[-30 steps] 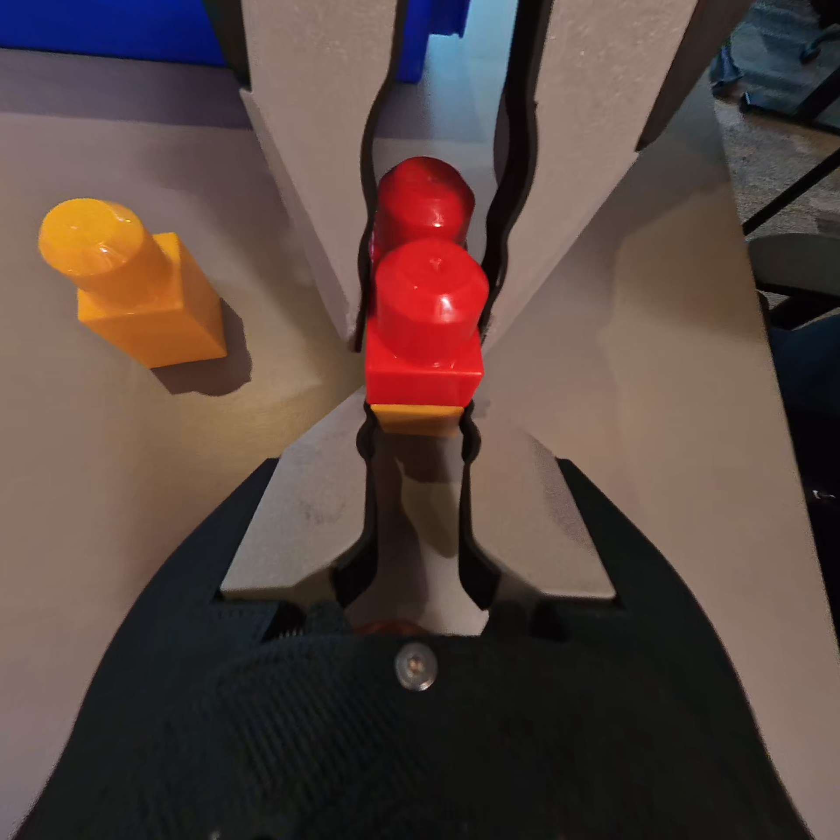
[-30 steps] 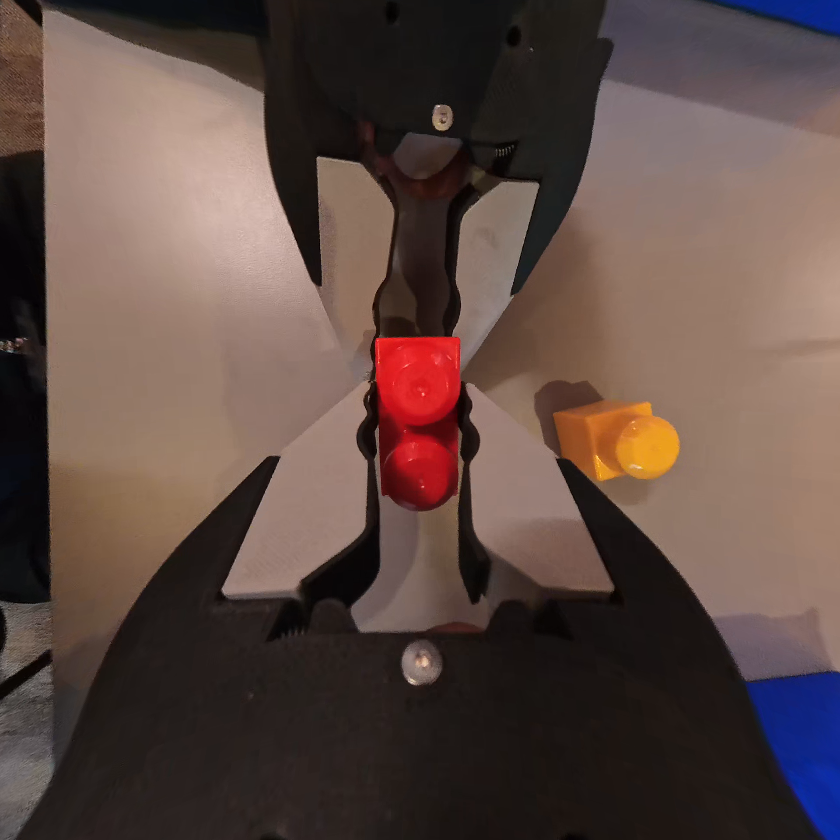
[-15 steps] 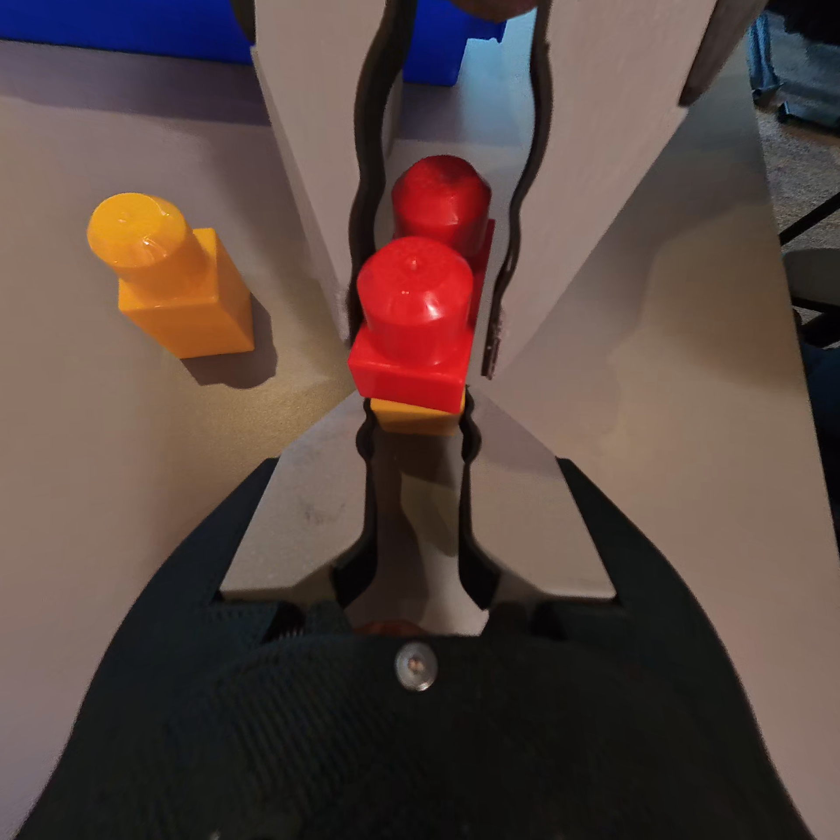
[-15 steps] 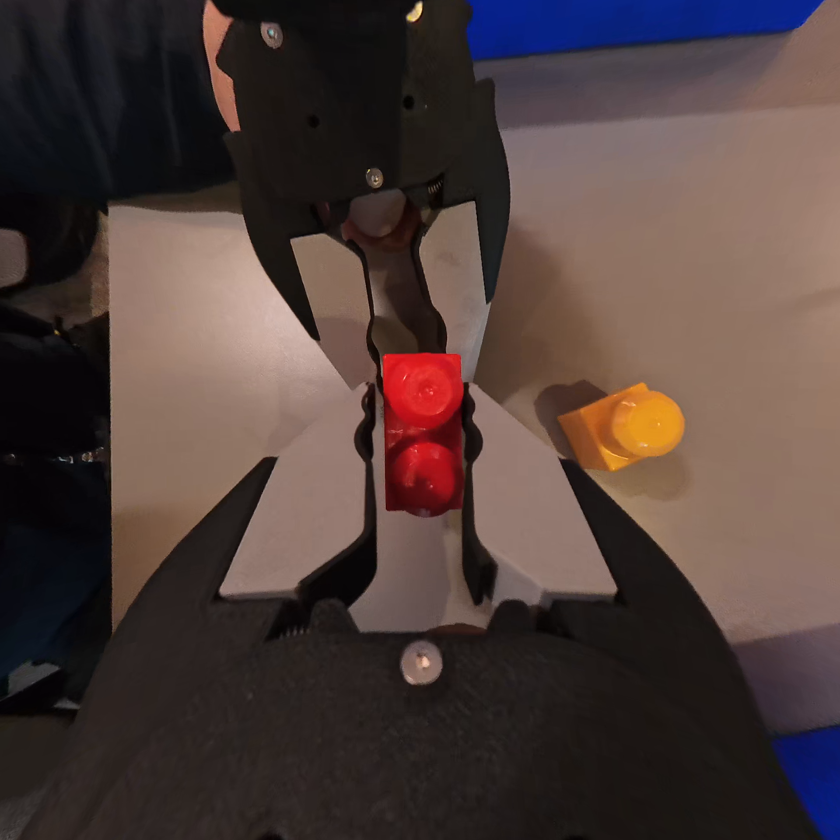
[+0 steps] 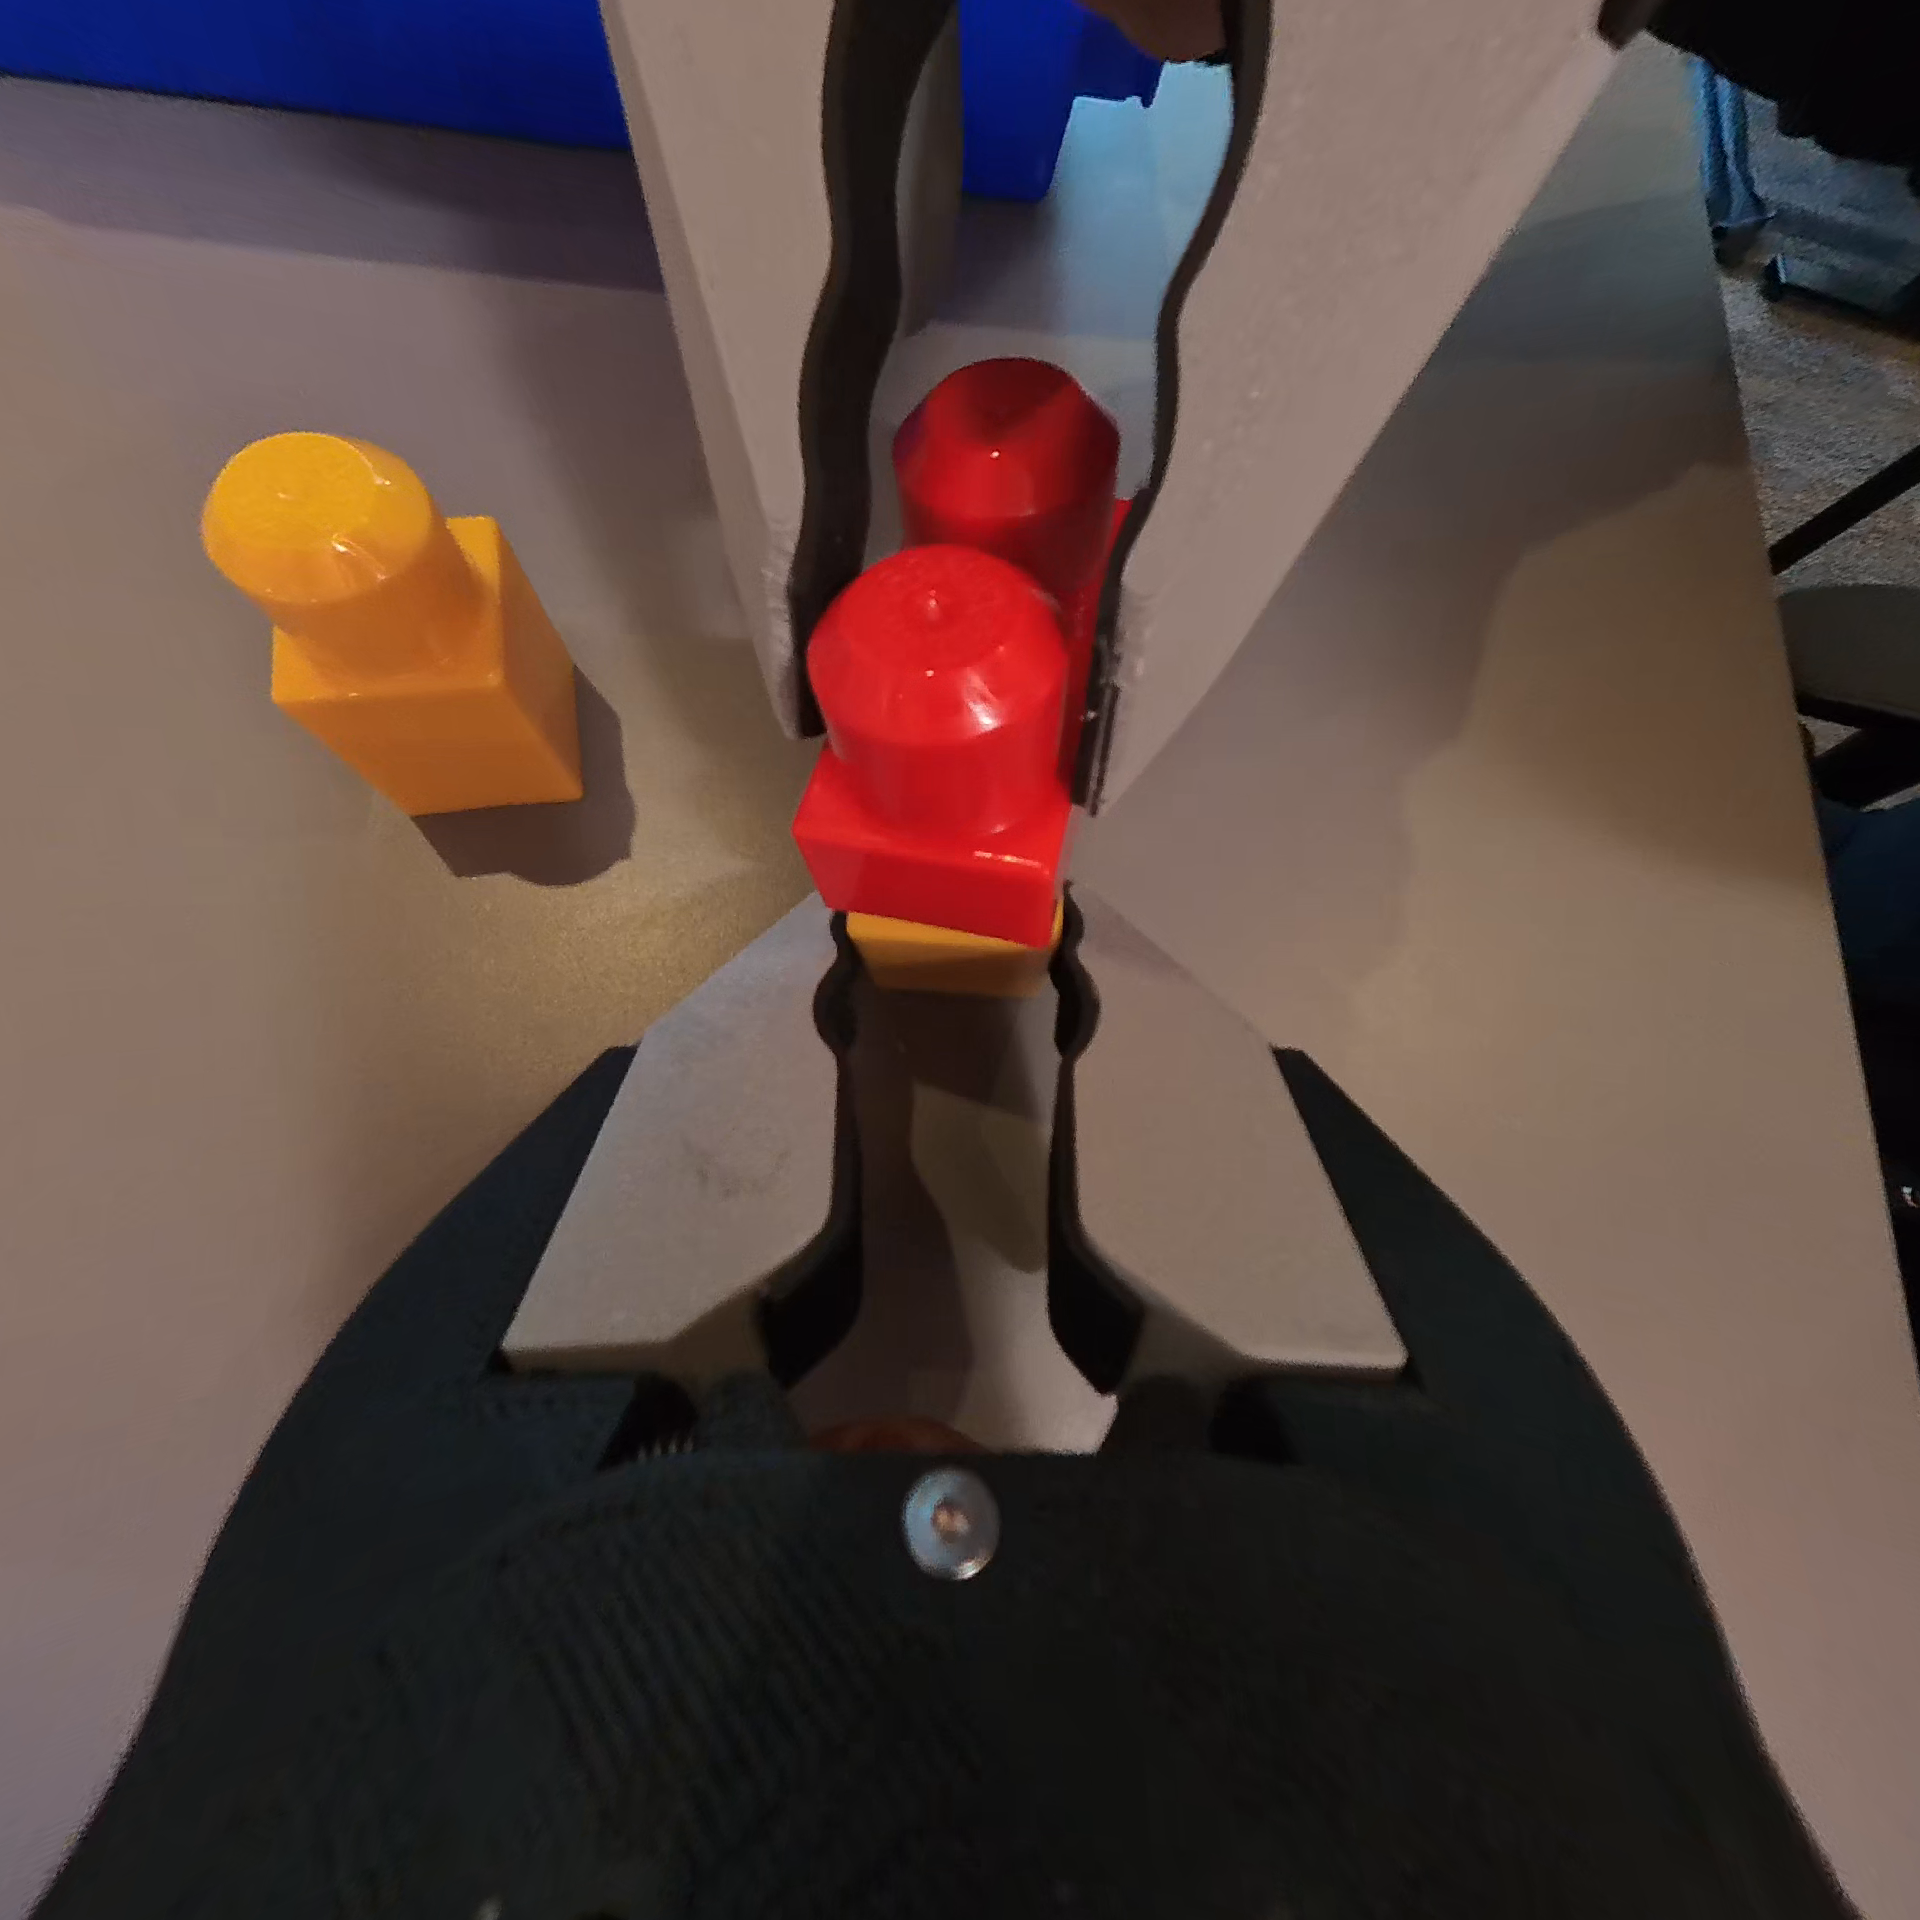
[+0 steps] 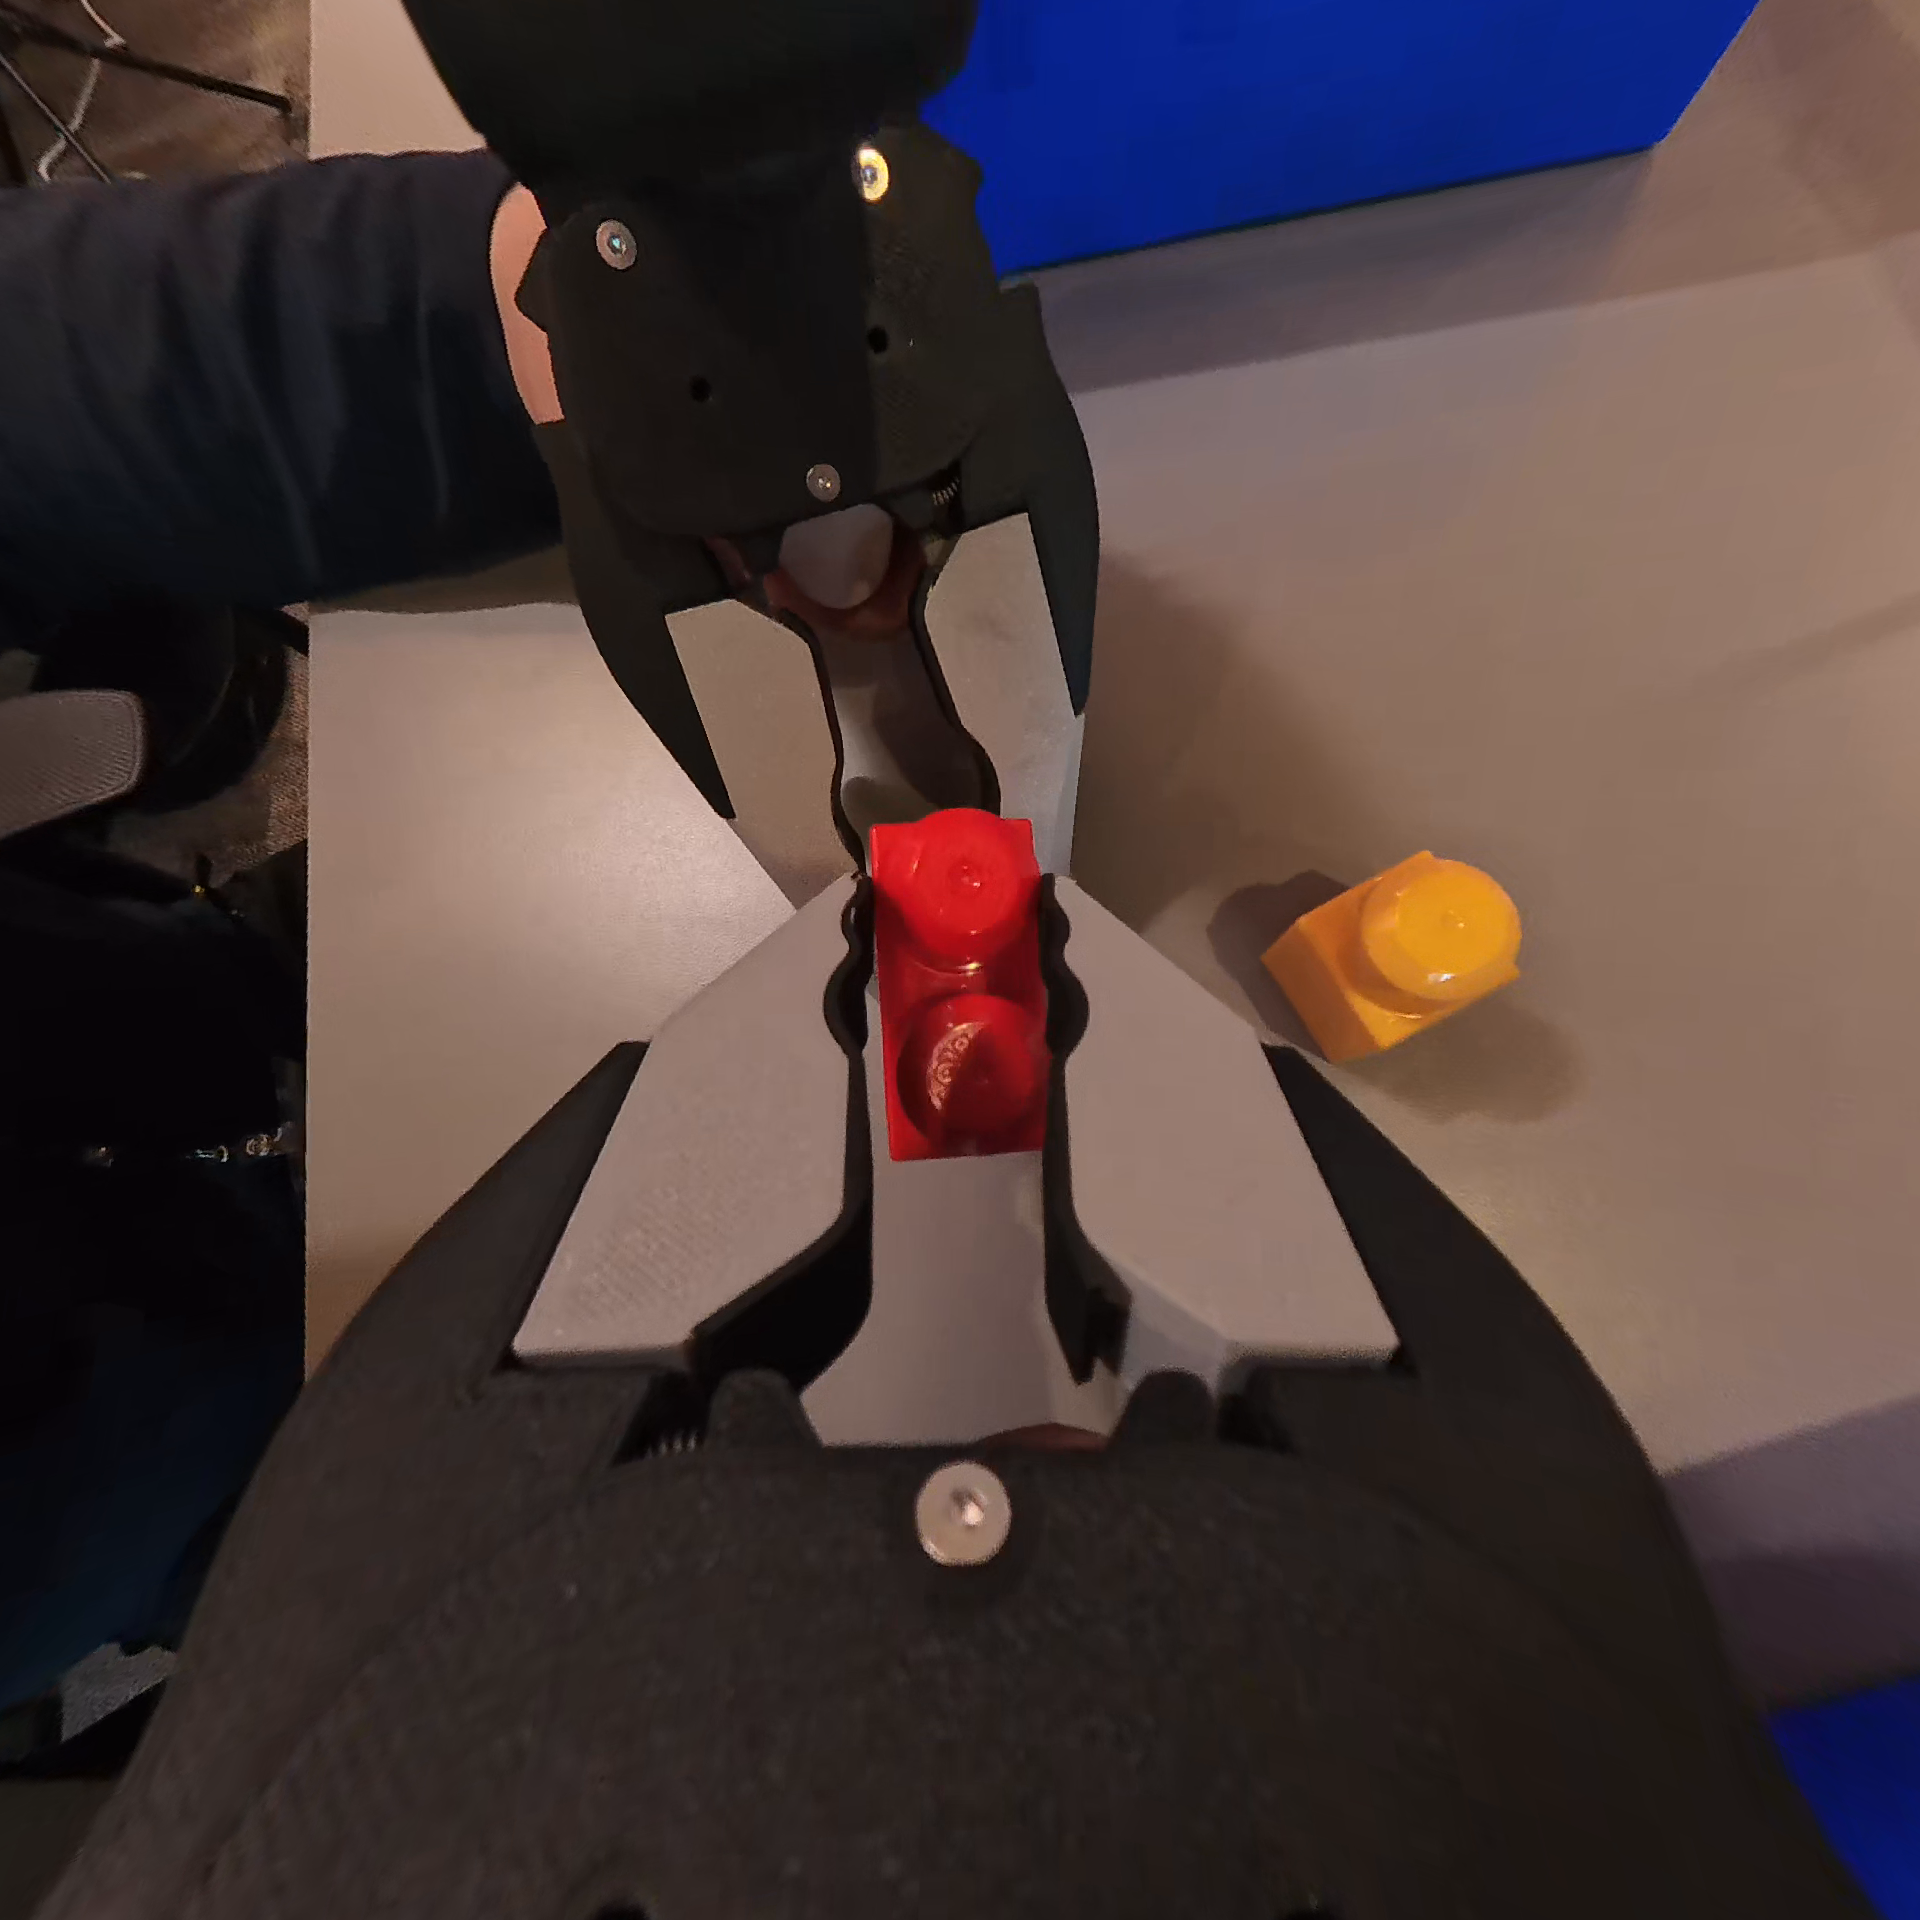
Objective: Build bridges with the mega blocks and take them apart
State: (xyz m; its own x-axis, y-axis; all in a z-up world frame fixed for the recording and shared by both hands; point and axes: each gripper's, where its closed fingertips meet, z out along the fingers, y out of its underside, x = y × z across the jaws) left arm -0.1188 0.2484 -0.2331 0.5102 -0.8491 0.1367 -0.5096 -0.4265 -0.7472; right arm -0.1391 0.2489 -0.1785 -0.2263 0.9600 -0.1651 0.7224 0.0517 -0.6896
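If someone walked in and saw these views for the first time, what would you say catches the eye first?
The bright red two-stud block at the centre stands out, clamped between the right gripper fingers and tilted on an orange block that the left gripper grips from the opposite side. Next is the lone orange block standing apart on the grey table, with a blue bin behind.

Both grippers are alike: a black, ribbed printed body tapering into two pointed prongs, a silver screw at its centre, and two broad grey wedge fingers [image 5: 717, 1174] edged with wavy black pads. The left gripper [image 6: 914, 821] carries more silver screws; a dark navy sleeve [image 6: 249, 364] runs behind it.
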